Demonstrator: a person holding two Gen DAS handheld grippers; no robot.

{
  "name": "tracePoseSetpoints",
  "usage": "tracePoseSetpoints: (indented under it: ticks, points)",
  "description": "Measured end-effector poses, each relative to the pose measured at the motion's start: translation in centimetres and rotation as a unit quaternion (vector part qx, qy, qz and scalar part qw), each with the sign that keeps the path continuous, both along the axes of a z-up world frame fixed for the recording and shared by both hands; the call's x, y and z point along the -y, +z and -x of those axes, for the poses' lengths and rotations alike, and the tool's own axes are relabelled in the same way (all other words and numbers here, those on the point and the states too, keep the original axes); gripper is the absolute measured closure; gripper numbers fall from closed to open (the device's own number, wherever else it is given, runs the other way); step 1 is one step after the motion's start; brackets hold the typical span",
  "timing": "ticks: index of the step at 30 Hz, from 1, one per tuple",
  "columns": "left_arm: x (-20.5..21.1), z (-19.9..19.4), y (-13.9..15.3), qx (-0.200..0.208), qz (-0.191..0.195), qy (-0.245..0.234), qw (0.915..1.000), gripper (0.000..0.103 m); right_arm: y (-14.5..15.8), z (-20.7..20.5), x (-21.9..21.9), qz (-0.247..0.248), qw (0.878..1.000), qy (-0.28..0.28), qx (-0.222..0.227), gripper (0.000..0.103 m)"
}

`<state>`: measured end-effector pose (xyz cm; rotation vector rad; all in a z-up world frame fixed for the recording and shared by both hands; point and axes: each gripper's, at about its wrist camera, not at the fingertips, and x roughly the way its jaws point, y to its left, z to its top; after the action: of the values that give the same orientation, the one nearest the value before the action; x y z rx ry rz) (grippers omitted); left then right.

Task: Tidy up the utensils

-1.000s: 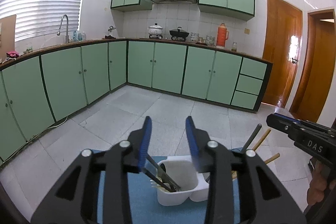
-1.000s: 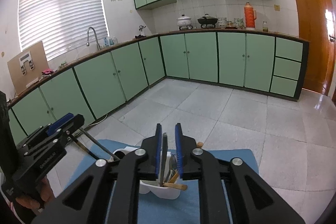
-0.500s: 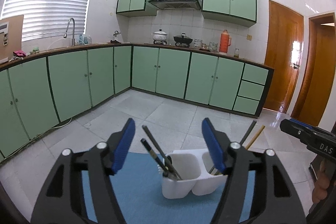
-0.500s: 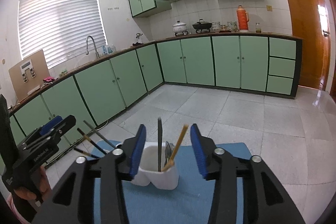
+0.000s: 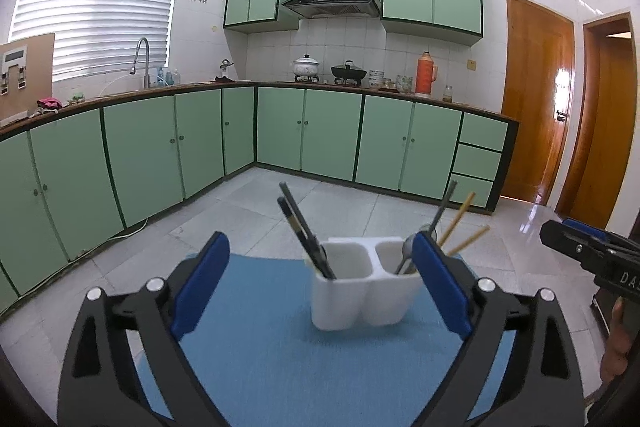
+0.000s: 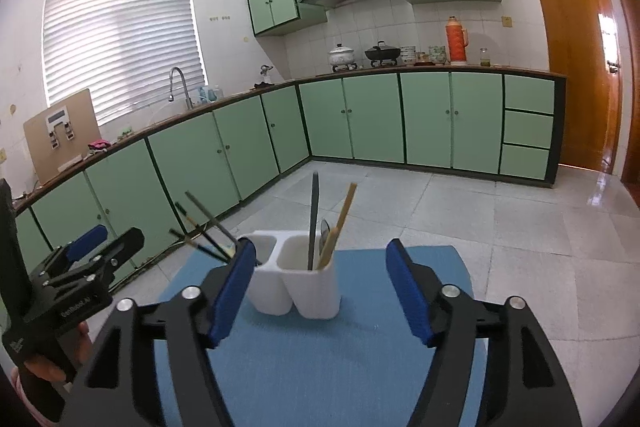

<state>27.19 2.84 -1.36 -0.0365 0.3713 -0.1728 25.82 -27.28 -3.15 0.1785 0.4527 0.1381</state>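
Observation:
A white two-compartment utensil holder (image 5: 366, 283) stands on a blue mat (image 5: 280, 367). Dark chopsticks (image 5: 300, 227) lean out of its left compartment. A spoon, a dark handle (image 6: 313, 219) and wooden chopsticks (image 6: 340, 223) stand in the right one. My left gripper (image 5: 320, 283) is short of the holder with its jaws opening wide, and nothing is between the pads. My right gripper (image 6: 324, 291) is also drawn back from the holder (image 6: 296, 283), its jaws opening and empty. Each gripper shows at the edge of the other's view, the right gripper (image 5: 588, 251) and the left gripper (image 6: 80, 267).
The blue mat (image 6: 320, 367) covers the table top, and its far edge lies just beyond the holder. Past it are a grey tiled floor (image 5: 360, 203), green kitchen cabinets (image 5: 320, 135) along two walls and wooden doors (image 5: 536, 99) on the right. A hand (image 6: 44, 367) holds the left gripper's handle.
Both grippers let go: the left of the dark chopsticks, the right of the dark handle, which now stand in the holder. Both pulled back from the holder with jaws widening.

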Motion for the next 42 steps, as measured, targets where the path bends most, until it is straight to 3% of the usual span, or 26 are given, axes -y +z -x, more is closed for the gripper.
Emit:
tracePoseSetpoints:
  ticks: [9, 19, 29, 42]
  points:
    - [-0.5, 5.0, -0.3, -0.004, -0.021, 0.003, 0.9998, 0.005, -0.8, 4.5, -0.6, -0.004, 1.000, 0.008, -0.006, 0.007]
    - [-0.9, 10.1, -0.2, -0.017, -0.012, 0.005, 0.9998, 0.005, -1.7, 9.1, -2.3, -0.008, 0.999, 0.019, -0.032, 0.006]
    - [-1.3, 15.2, 0.8, 0.000, -0.017, 0.006, 0.9998, 0.005, 0.0, 13.5, -3.3, 0.008, 1.000, 0.022, -0.003, 0.006]
    - [-1.4, 17.9, 1.9, 0.026, -0.016, 0.001, 0.9995, 0.005, 1.1, 15.9, -3.9, 0.017, 0.999, 0.023, 0.024, 0.006]
